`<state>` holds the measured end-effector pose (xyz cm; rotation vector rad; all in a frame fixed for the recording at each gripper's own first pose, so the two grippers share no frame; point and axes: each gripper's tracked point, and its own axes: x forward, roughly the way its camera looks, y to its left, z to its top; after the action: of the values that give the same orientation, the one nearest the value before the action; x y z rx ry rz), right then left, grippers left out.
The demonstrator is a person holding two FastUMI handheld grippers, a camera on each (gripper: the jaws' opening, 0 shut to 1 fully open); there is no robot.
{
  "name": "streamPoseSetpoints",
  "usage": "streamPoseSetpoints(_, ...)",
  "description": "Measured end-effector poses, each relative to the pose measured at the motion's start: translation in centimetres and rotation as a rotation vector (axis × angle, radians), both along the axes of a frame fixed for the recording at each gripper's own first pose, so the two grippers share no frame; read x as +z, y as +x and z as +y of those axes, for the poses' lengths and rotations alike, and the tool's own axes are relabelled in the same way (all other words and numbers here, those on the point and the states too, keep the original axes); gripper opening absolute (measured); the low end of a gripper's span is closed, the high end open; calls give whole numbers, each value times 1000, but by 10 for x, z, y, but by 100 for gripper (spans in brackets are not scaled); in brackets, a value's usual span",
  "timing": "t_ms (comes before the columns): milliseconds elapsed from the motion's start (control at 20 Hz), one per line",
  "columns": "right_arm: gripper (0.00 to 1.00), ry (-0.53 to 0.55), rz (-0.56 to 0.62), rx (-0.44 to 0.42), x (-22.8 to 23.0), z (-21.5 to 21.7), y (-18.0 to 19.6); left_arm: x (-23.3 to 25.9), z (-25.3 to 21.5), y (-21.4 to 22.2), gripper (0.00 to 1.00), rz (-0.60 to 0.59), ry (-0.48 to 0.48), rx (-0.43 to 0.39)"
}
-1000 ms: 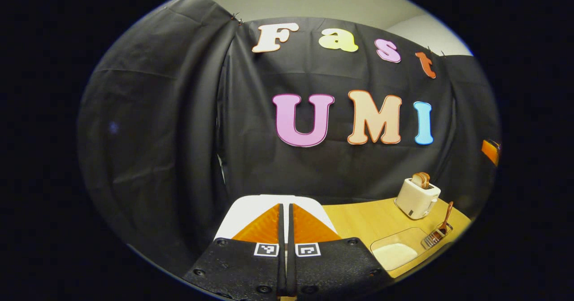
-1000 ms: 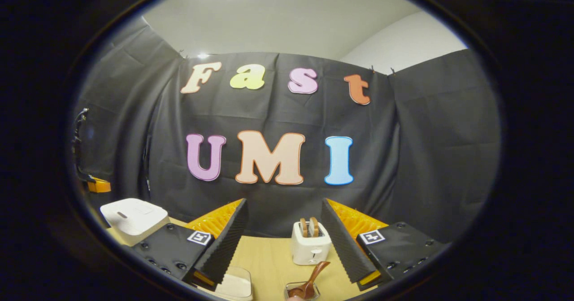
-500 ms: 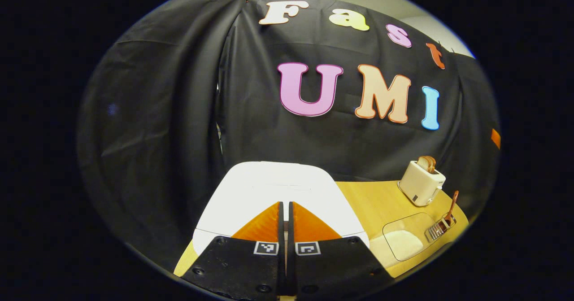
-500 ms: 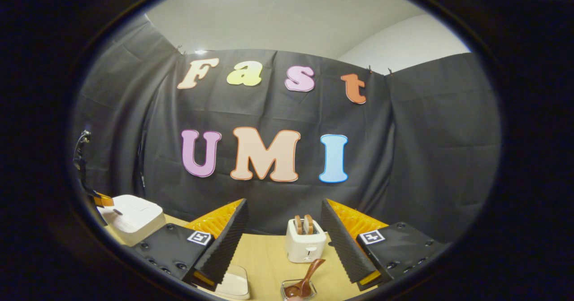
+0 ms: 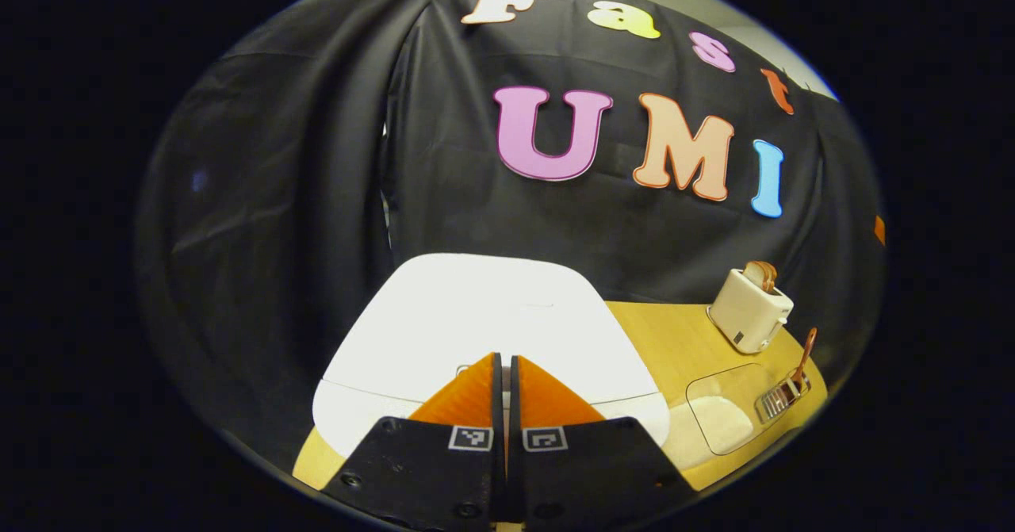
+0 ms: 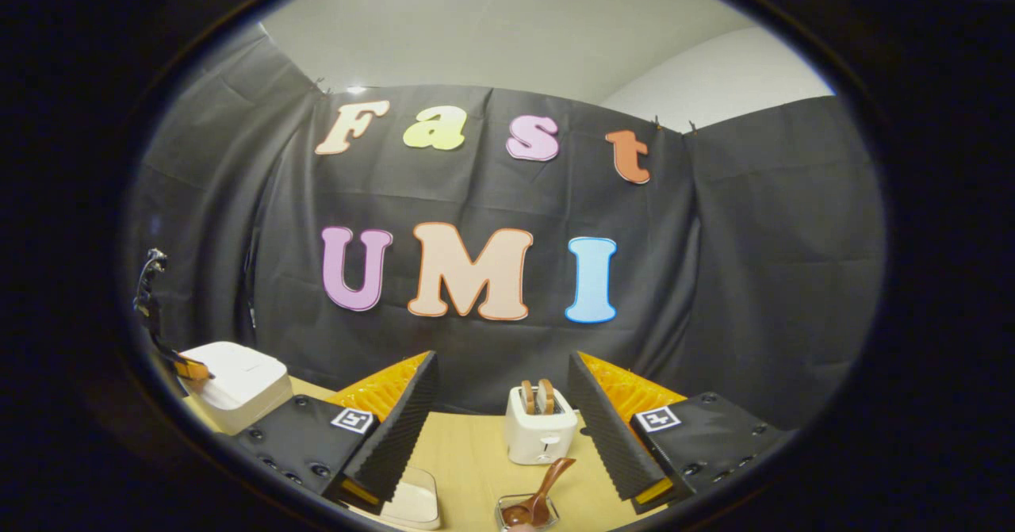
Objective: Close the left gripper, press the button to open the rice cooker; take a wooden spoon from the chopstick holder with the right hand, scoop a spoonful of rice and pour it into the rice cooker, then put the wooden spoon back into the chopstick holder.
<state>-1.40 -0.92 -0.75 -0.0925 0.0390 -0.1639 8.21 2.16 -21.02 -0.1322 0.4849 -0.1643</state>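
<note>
Black cloth walls back a wooden table, with a pale ceiling visible above in the upper part of the right gripper view. In the left gripper view, the left gripper sits at bottom centre, its fingers pressed together with only a thin slit between them, tips lying over the front edge of the white cooker; whether the tips touch the lid cannot be told. The cooker fills the lower middle of that view, lid down. At lower right of the same view lie a clear tray of rice, a small wire holder just beside it with the spoon standing tilted in it, and, farther back, a white toaster with bread in its slots. In the right gripper view, the right gripper shows at the bottom with its fingers spread wide and nothing between them. Between the fingers, farther off, stands the toaster; below it, at the bottom edge, the spoon leans in the holder. The rice tray shows at lower left of centre, partly hidden by the finger on that side. The cooker stands at far left, with the left gripper at its near edge.
</note>
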Motion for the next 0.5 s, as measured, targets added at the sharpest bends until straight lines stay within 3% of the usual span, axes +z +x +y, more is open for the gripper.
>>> streamPoseSetpoints(150,100,-3,-6,9,1,0,1,-2,-2,2,0,-11,-48,22)
streamPoseSetpoints(300,100,-12,-14,11,6,-5,2,6,-1,5,0,-32,-30,36)
streamPoseSetpoints(500,100,-4,-21,13,8,-12,3,55,-7,18,0,-172,26,24)
